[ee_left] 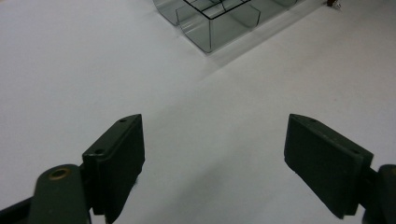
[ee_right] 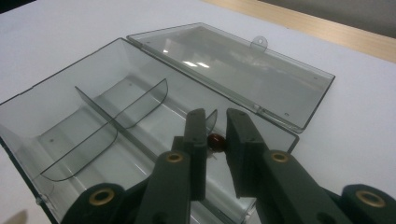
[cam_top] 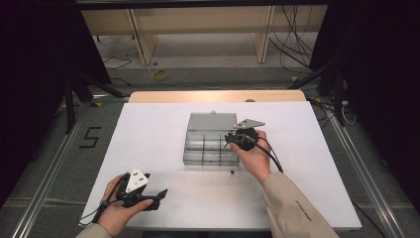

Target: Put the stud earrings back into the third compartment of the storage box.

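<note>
Small dark-red bead-like part (ee_right: 215,141), pinched between the nearly closed jaws of the right gripper (ee_right: 215,133), hangs just above the near-right compartment of a clear plastic organizer box (ee_right: 70,116) whose hinged lid (ee_right: 233,70) lies flung open beyond the jaws. Judging by the pose, the step in hand is placing the part into the box; the next move would call for lowering the tips a little between the curved divider (ee_right: 140,100) ahead and the box's near wall, then letting the jaws part so the piece drops cleanly. Well off to the person's left, the left gripper (ee_left: 212,149) rests idle over bare white tabletop (ee_left: 70,70), its jaws spread wide and holding nothing, the box's corner far ahead of it. Another tiny dark item (cam_top: 232,172) lies on the table just short of the box, below the right hand (cam_top: 253,157); what it is cannot be made out. Thin partitions close to the tips are the main obstacle.
</note>
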